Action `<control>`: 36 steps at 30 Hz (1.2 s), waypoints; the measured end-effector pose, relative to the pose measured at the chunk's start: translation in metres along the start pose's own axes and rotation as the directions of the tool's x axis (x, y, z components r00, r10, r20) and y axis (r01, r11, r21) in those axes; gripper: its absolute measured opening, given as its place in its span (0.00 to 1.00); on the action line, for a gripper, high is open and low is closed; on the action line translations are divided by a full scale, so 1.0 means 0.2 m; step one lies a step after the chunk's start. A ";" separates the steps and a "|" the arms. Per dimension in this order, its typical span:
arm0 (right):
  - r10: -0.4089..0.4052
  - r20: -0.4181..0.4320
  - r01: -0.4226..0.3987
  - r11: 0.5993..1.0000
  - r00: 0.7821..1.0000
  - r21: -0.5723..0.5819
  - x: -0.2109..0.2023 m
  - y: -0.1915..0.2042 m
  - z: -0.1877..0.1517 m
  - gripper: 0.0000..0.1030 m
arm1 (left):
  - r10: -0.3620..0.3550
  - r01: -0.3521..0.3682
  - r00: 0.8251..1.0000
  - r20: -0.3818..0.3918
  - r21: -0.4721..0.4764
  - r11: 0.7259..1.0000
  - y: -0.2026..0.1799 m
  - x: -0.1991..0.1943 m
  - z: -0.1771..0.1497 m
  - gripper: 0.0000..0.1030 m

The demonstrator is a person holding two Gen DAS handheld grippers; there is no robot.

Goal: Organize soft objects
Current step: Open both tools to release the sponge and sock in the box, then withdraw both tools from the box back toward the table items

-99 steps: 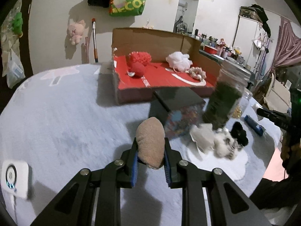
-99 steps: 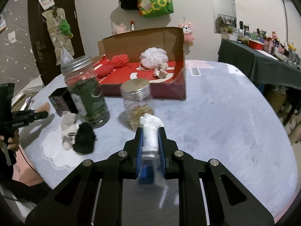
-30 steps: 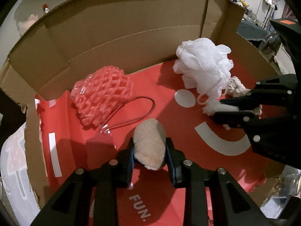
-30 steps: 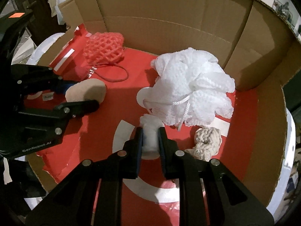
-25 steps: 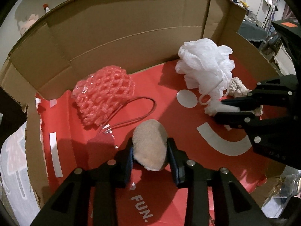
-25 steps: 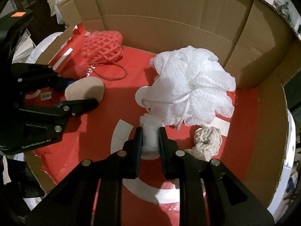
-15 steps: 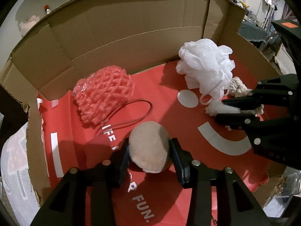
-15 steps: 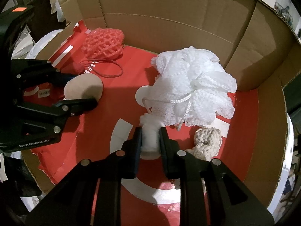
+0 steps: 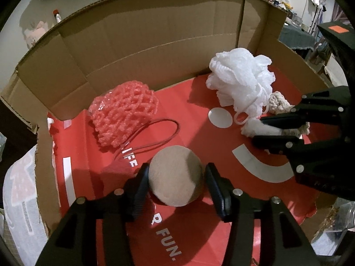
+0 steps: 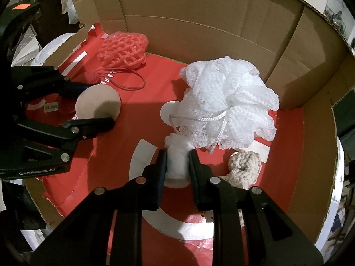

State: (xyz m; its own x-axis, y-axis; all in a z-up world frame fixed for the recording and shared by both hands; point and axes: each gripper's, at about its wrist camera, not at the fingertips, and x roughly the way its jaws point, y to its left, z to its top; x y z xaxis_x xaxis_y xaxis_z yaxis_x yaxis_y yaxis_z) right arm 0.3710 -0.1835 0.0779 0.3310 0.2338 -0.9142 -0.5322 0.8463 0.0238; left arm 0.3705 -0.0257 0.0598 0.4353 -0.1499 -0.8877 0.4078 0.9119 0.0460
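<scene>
- Left gripper fingers spread wide around the tan puff, which lies on the red box floor.
- Right gripper fingers pinch a white wad, beside the white loofah.
- Pink net lies further back.

I can read white letters on the red box floor: "FUN." near me, and "IFE" by the pink net. The left gripper has small words, "GenRobot.AI", on its side.
</scene>
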 end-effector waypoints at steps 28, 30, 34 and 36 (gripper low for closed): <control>-0.040 0.190 0.036 0.999 0.981 0.027 -0.47 0.05 -0.19 0.70 | -0.027 0.054 0.951 0.309 -0.080 0.995 -0.09 -0.65 -0.20 0.85; -0.062 0.246 0.058 0.998 0.967 0.023 -0.57 0.08 -0.23 0.71 | -0.023 0.056 0.939 0.342 -0.089 0.994 -0.11 -0.72 -0.25 0.88; -0.082 0.308 0.069 0.996 0.948 0.053 -0.70 0.12 -0.32 0.71 | -0.003 0.046 0.909 0.417 -0.093 0.995 -0.17 -0.86 -0.37 0.95; -0.089 0.343 0.070 0.995 0.935 0.068 -0.78 0.14 -0.38 0.71 | 0.001 0.049 0.895 0.446 -0.101 0.994 -0.19 -0.93 -0.43 0.98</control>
State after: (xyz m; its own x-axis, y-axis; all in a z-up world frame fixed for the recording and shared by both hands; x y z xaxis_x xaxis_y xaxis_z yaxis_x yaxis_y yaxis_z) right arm 0.2455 -0.2325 0.1910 0.6242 0.3075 -0.7183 -0.4534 0.8912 -0.0125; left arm 0.2043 -0.0002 0.1832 0.7482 -0.3035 -0.5900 0.3455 0.9374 -0.0440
